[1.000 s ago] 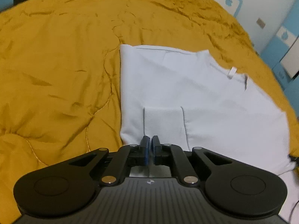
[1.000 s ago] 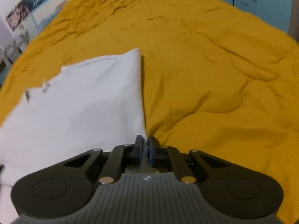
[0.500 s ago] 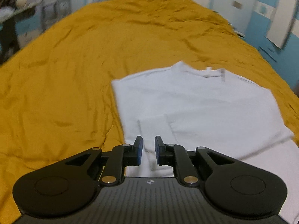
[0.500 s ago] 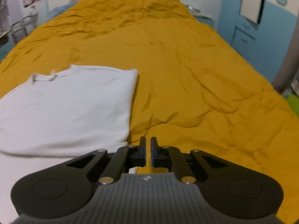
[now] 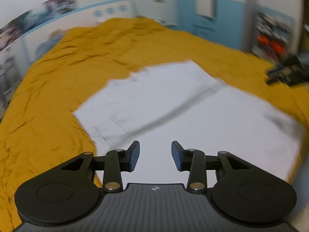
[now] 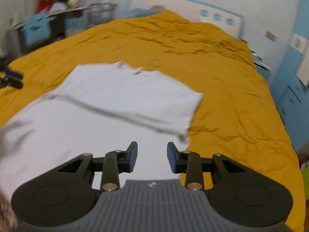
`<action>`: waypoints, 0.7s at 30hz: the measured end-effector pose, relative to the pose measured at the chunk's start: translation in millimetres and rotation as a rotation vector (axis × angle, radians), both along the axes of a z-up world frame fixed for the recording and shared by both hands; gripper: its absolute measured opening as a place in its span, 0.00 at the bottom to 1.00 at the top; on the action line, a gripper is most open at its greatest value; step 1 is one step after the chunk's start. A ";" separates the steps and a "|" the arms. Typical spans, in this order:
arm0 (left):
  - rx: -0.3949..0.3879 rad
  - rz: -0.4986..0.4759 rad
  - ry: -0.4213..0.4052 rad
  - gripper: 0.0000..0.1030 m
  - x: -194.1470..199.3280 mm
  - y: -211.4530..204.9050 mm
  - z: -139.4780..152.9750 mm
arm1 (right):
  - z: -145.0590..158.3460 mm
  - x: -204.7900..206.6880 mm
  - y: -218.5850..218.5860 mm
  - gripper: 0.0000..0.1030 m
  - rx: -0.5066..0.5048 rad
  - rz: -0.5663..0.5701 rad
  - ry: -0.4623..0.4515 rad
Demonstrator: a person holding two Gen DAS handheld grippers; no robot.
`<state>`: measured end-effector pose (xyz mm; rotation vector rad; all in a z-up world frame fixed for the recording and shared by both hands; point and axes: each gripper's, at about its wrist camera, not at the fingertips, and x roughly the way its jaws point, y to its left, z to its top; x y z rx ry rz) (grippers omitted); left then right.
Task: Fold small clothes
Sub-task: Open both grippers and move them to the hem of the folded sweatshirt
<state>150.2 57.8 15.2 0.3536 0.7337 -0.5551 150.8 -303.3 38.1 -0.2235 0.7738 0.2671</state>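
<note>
A white T-shirt (image 5: 164,100) lies flat on the mustard-yellow bedspread (image 5: 58,81), with its upper part folded down over the lower part. My left gripper (image 5: 155,153) is open and empty above the shirt's near left part. The same shirt (image 6: 115,106) shows in the right wrist view, its fold edge running across the middle. My right gripper (image 6: 152,153) is open and empty above the shirt's near right part, close to its right edge. Both views are blurred by motion.
The yellow bedspread (image 6: 231,96) stretches far beyond the shirt. The other gripper shows as a dark shape at the right edge (image 5: 285,71) of the left view and the left edge (image 6: 9,79) of the right view. Blue cabinets (image 6: 289,89) stand right of the bed.
Both grippers have let go of the shirt and opened wide. They have pulled back and up, and the folded shirt now lies on the bed.
</note>
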 end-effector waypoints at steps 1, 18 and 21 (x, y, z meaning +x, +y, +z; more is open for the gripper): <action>0.027 -0.032 0.008 0.48 -11.1 -2.5 -4.0 | -2.7 -12.6 4.6 0.31 -0.006 0.026 0.011; 0.405 -0.281 0.084 0.79 -129.9 -15.6 -94.7 | -74.2 -129.1 43.6 0.48 -0.190 0.222 0.191; 0.488 -0.284 0.036 0.79 -139.7 -17.5 -109.2 | -78.7 -136.5 45.6 0.50 -0.225 0.240 0.190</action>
